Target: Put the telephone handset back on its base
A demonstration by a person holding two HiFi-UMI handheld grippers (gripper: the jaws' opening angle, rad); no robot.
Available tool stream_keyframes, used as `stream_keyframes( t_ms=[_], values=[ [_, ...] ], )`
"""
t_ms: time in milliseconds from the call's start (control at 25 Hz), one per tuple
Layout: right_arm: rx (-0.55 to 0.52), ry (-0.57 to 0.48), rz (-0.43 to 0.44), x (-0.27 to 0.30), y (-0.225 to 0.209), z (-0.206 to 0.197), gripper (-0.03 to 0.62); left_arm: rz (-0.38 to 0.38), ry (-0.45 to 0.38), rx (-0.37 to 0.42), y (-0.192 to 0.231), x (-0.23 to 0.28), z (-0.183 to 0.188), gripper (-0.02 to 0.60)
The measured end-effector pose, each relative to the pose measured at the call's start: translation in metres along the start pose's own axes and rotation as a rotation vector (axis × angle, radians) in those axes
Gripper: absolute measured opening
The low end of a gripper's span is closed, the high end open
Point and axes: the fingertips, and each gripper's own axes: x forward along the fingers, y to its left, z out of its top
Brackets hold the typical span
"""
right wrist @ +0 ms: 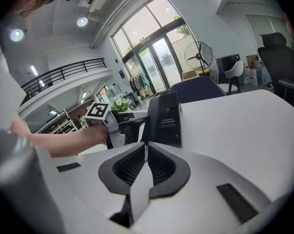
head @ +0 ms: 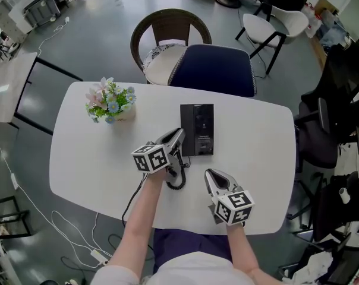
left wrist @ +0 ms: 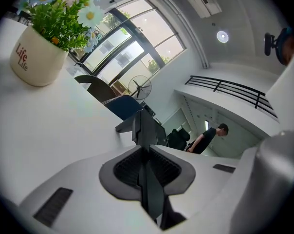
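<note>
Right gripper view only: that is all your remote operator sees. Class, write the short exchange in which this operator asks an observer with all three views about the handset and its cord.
Operator: I see the left gripper side-on beside the base. Is it holding anything?
Observer: Yes. In the left gripper view its pads are clamped on the thin dark handset.
Operator: Where is the cord?
Observer: The head view shows the coiled cord lying on the table, nearer the person than the base, beside the left gripper.
</note>
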Motion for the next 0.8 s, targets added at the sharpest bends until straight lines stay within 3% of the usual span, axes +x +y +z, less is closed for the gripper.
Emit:
stream_keyframes(
  t_ms=[400, 800],
  values=[
    [-0.023, -0.043, 0.013, -0.015, 0.001, 0.010, 0.043, 0.035, -0.008, 0.093, -0.013, -0.012, 0.003, 0.081],
    [-0.066, -0.080, 0.059, -0.034, 0.012, 0.016, 0.043, 0.072, -0.020, 0.156, -0.048, -0.061, -0.014, 0.120]
  ],
)
